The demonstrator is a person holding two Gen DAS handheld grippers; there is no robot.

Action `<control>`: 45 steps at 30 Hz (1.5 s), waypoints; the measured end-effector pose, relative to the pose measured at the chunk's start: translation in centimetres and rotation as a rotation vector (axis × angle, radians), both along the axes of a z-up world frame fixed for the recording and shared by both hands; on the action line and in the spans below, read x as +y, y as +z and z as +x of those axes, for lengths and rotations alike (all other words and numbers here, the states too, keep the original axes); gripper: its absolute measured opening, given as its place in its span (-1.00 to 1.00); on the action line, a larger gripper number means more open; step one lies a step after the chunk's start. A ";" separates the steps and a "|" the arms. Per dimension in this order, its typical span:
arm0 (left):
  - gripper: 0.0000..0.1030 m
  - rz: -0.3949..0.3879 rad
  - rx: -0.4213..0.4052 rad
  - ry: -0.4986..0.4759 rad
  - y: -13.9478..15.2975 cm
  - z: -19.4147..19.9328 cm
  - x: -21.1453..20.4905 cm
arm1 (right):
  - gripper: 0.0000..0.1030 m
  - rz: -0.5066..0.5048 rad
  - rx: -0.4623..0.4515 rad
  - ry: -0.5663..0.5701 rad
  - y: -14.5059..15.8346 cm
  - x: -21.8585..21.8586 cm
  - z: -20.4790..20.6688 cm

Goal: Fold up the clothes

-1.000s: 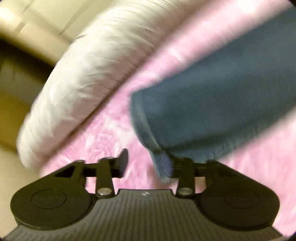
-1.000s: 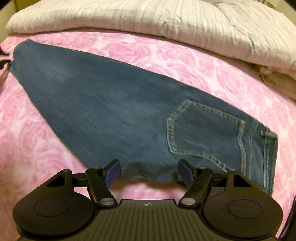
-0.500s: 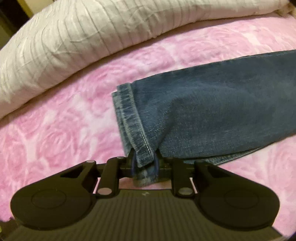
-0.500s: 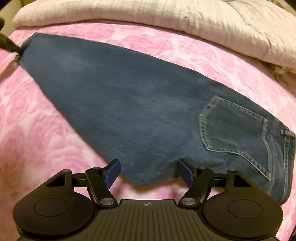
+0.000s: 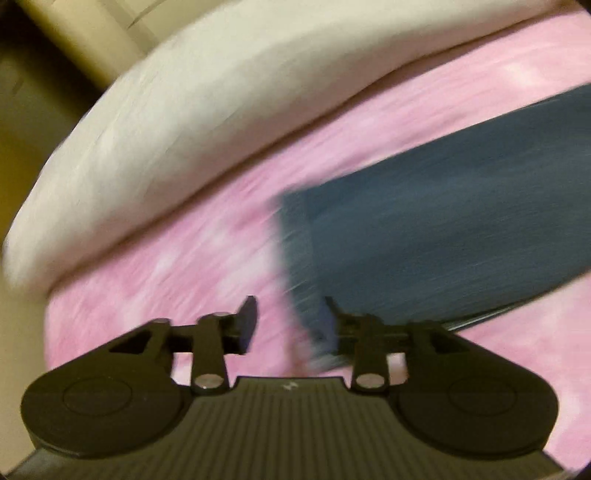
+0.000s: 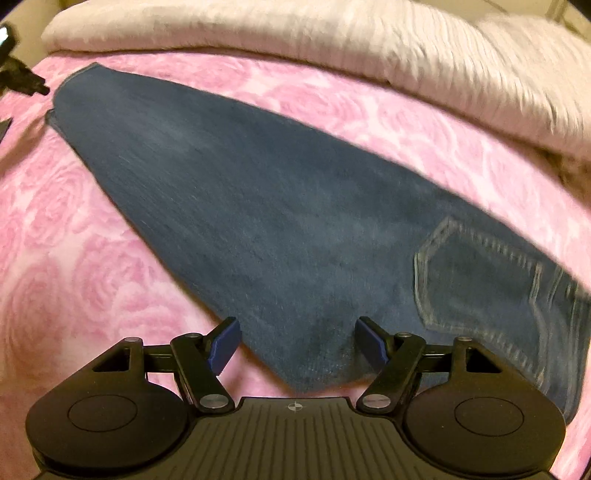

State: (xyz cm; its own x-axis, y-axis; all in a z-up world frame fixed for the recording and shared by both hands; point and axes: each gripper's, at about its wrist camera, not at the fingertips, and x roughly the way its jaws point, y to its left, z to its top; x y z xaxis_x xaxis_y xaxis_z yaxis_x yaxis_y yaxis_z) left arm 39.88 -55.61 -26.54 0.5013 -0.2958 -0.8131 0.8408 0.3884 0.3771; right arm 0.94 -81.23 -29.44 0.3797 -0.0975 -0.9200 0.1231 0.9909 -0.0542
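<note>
Left gripper jaws apart, nothing pinched; jeans hem just at its right finger, view blurred. Right gripper wide open, fingers straddling the jeans edge near the back pocket. Jeans lie flat on pink blanket; white duvet behind.

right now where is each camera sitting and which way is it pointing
Left wrist: sits on the left tool, looking along its open fingers at the hem end of the jeans on the pink bedspread, white duvet behind; blurred.
Right wrist: sits on the right tool, open, looking across the seat and back pocket of the jeans toward the far hem; the left tool shows at the left edge.
Shared: jeans, bedspread, duvet, seen from opposite ends of the jeans.
</note>
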 end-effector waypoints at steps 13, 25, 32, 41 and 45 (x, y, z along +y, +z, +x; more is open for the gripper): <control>-0.29 0.204 -0.037 0.107 -3.8 -0.5 -3.3 | 0.40 -0.027 0.005 -0.067 -0.7 -2.4 -3.8; -0.14 -0.018 -0.109 -0.577 -0.8 -27.3 -11.0 | 0.41 0.067 -0.046 -0.246 -0.2 -7.5 -8.9; -0.12 0.057 -0.245 -0.890 -5.1 -39.0 -16.4 | 0.41 0.197 -0.086 -0.347 -0.8 -8.0 -11.5; -0.21 0.029 -0.130 -0.916 -1.5 -37.2 -19.0 | 0.41 0.292 -0.188 -0.383 -0.5 -8.5 -13.9; -0.19 0.001 -0.118 -0.780 -0.3 -32.2 -22.4 | 0.41 0.202 -0.268 -0.338 1.9 -10.5 -14.2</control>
